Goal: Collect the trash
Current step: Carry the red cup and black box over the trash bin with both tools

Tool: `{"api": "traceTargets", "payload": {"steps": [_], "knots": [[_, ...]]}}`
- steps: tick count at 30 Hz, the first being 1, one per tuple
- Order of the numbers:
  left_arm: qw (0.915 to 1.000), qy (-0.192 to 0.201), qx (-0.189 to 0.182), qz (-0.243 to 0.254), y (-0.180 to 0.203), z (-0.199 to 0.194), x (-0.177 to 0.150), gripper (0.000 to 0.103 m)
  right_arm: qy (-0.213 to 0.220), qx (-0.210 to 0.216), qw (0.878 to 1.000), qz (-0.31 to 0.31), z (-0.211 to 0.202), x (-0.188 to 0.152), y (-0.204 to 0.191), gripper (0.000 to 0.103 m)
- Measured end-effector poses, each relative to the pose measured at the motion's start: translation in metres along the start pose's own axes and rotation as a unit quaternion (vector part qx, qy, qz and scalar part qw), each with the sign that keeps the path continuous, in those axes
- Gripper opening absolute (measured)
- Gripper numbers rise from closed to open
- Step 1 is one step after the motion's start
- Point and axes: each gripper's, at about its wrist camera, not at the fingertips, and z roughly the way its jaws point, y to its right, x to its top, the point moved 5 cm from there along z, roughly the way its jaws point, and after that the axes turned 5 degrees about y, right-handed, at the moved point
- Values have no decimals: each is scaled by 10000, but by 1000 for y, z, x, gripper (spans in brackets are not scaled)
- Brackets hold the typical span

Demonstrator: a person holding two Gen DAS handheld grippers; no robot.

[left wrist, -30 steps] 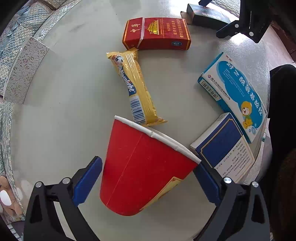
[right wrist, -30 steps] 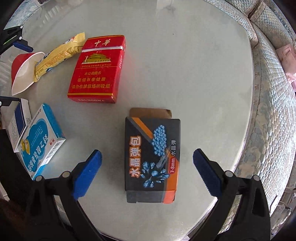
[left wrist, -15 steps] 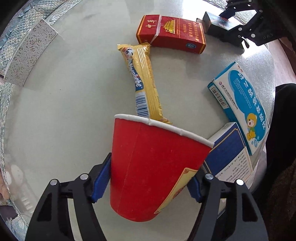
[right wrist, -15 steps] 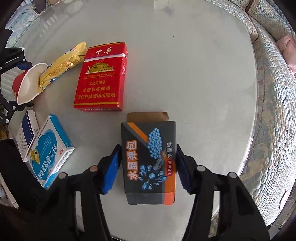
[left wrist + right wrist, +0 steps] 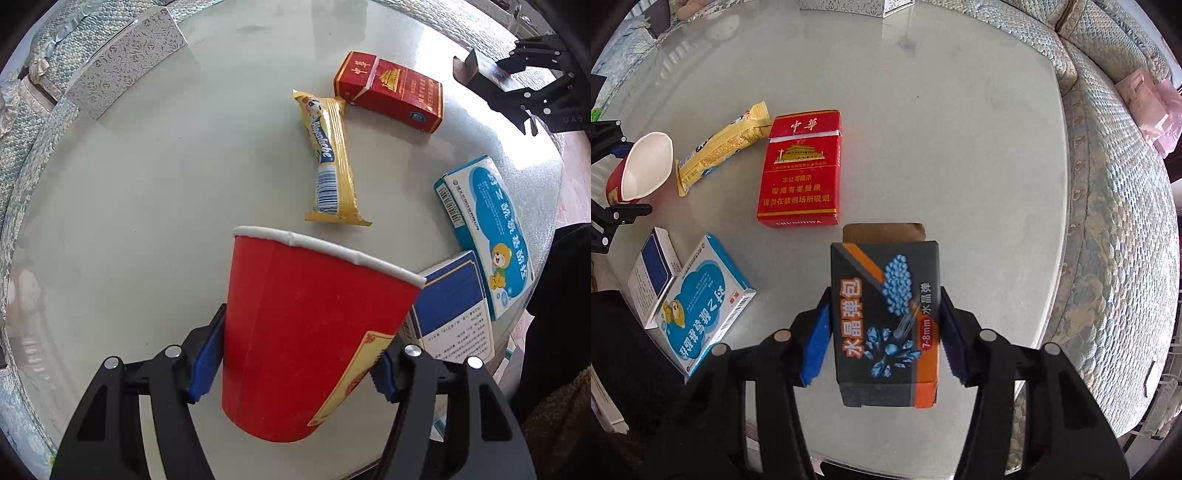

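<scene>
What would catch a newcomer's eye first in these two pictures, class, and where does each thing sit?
First, the red paper cup, large in the left wrist view, gripped between the blue pads of the left claw. Next, the black and orange box, clamped in the right claw in the right wrist view. Beyond them on the round table lie a red cigarette pack and a yellow snack wrapper, side by side.

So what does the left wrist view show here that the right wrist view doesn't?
Only the left wrist view shows the red cup's outer wall, clamped by the left gripper.

Only the right wrist view shows the black box's printed face, clamped by the right gripper, and the pink bags on the sofa.

Both show the yellow snack wrapper, red cigarette pack, blue medicine box and glass table.
</scene>
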Motion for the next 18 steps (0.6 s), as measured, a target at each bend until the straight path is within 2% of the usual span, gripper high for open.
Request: {"api": "traceTargets", "payload": {"steps": [6, 12, 18], "knots": [[9997, 206, 134, 49, 5, -44, -8, 65, 333, 22, 9994, -120, -43, -4, -27, 53], [9986, 363, 242, 312, 37, -88, -24, 65, 680, 77, 9969, -386, -92, -17, -60, 53], [9963, 479, 342, 623, 79, -122, -46, 65, 861, 111, 9938, -692, -131, -51, -101, 53]]}}
